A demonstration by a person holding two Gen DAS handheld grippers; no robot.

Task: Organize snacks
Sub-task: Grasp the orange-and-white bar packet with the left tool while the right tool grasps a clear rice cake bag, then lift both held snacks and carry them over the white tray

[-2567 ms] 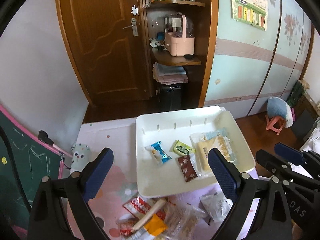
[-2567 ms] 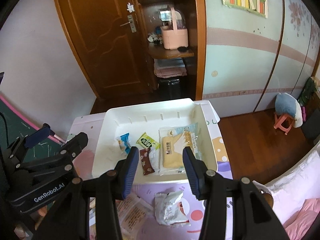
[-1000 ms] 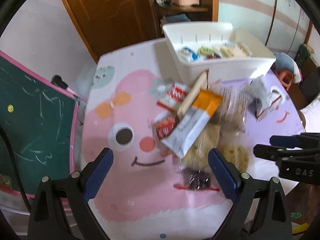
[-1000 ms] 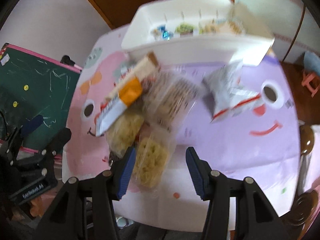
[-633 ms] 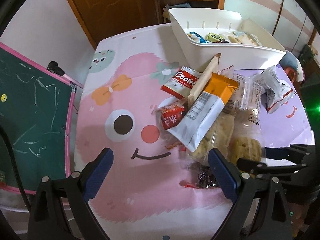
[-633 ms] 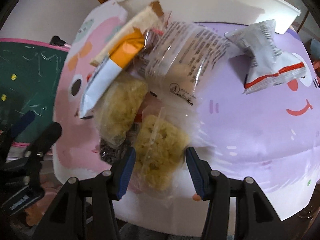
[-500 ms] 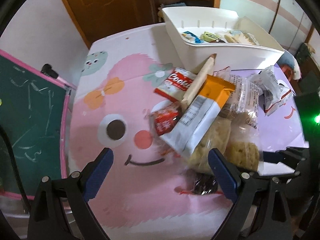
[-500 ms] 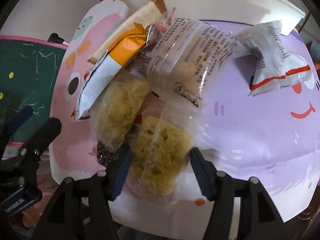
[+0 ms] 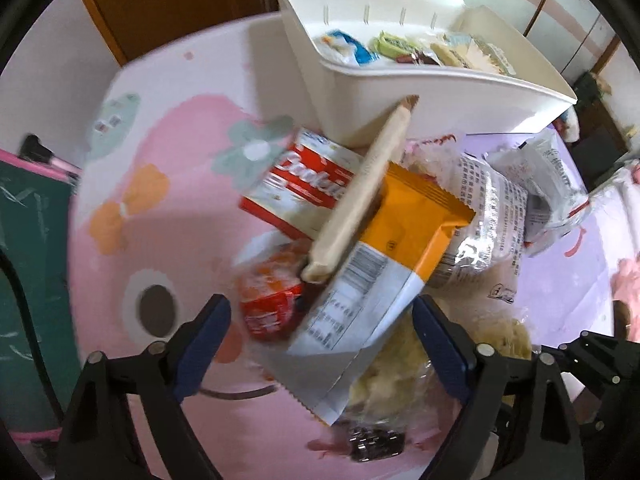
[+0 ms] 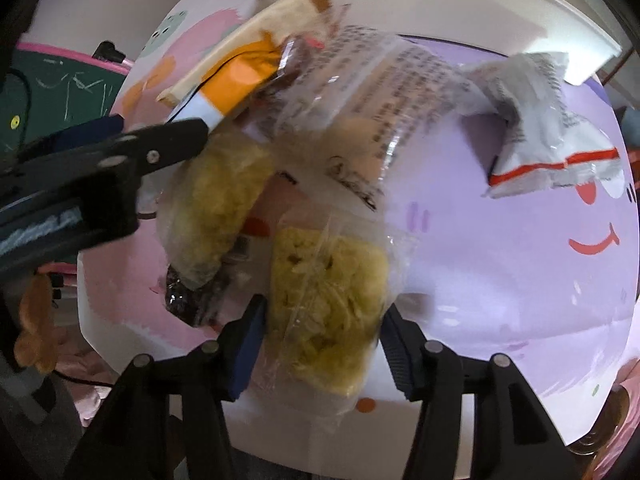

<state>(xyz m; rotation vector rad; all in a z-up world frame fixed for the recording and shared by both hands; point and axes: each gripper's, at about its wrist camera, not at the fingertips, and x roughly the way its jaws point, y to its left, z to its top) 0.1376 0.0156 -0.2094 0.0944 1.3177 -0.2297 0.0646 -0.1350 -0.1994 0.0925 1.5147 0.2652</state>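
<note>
Straddling the clear-wrapped yellow crispy cake (image 10: pixel 324 312), the open right claw (image 10: pixel 322 344) is lying nearest it, long axis running away along the fingers, while the open left claw (image 9: pixel 320 340) is hovering over the orange-and-white foil packet (image 9: pixel 372 280).

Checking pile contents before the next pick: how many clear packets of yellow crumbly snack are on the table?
2. One packet lies between the right claw fingers at the table's near edge. The other sits to its left, under the orange-and-white wrapper. More may be hidden in the pile.

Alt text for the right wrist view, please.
The right gripper, open, straddles a clear packet of yellow crisp cake at the near edge of a cartoon-print table. Behind it lies a snack heap, then a white bin; the left gripper reaches in from the left.
</note>
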